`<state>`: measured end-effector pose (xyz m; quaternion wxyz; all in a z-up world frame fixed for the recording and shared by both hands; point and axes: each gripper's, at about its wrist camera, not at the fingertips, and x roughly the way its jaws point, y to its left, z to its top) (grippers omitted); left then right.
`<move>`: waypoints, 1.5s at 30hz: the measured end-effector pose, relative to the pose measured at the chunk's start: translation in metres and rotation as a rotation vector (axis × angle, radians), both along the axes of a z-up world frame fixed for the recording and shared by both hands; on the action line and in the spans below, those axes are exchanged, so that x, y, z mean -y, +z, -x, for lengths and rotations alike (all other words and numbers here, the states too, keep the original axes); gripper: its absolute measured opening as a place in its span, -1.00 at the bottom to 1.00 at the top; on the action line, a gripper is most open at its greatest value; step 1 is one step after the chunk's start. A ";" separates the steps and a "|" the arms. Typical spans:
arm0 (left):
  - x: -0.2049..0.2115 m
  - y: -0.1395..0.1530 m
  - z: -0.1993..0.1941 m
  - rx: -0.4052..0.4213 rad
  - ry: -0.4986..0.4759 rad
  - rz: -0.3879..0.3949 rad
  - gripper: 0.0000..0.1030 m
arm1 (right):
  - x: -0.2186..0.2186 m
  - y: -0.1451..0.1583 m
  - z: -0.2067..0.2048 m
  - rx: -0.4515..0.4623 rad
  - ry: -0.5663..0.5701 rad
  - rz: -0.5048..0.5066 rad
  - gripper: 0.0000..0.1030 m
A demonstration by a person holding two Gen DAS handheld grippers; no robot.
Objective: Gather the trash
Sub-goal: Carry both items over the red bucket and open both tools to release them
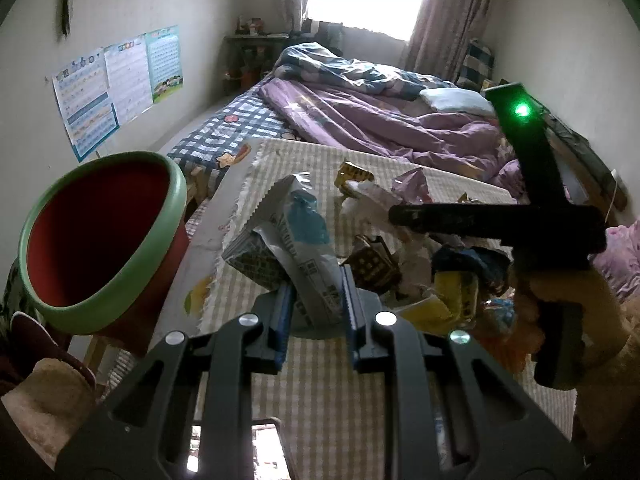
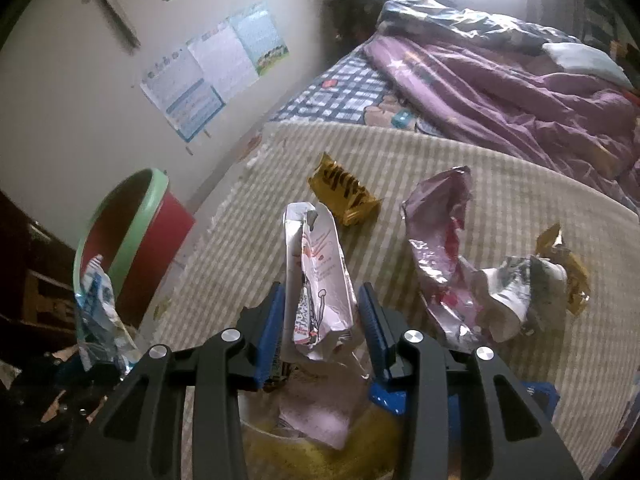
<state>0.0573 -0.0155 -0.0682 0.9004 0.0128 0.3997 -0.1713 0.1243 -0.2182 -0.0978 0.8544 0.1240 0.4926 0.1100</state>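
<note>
Left fingers [image 1: 316,300] pinch a blue-white wrapper [image 1: 296,236]; right fingers [image 2: 320,320] seemingly spread around a pink wrapper [image 2: 316,280].

bin [image 1: 100,240]: smooth plastic, matt red wall, green rim
blanket [image 2: 440,168]: soft, ribbed cloth
white and blue wrapper [image 1: 296,240]: glossy, crinkled film
gold wrapper [image 2: 344,192]: shiny foil
finger pads [image 2: 266,328]: ridged blue rubber
posters [image 1: 120,84]: glossy paper

Striped blanket [image 2: 460,168] carries a gold wrapper [image 2: 344,194] and pink bag [image 2: 436,236]

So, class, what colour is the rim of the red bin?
Pale green rim, clearest in the left wrist view.
</note>
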 end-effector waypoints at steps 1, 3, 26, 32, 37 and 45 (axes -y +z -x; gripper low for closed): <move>0.000 0.000 0.000 -0.001 -0.001 -0.001 -0.58 | 0.002 0.002 0.001 0.005 -0.008 -0.007 -0.28; 0.000 0.000 0.000 -0.001 -0.005 0.001 -0.58 | 0.005 0.008 0.006 0.020 -0.020 -0.018 -0.28; -0.026 -0.006 -0.008 -0.004 0.074 0.033 -0.59 | -0.034 0.082 0.045 0.201 0.024 -0.042 -0.28; -0.041 -0.007 -0.012 -0.009 0.114 0.042 -0.59 | -0.042 0.069 0.045 0.167 0.035 -0.054 -0.28; -0.068 -0.003 -0.015 0.011 0.183 0.024 -0.58 | -0.050 0.063 0.049 0.165 0.038 -0.056 -0.28; -0.135 0.000 -0.017 0.006 0.369 0.015 -0.58 | -0.054 0.049 0.046 0.136 0.037 -0.080 -0.28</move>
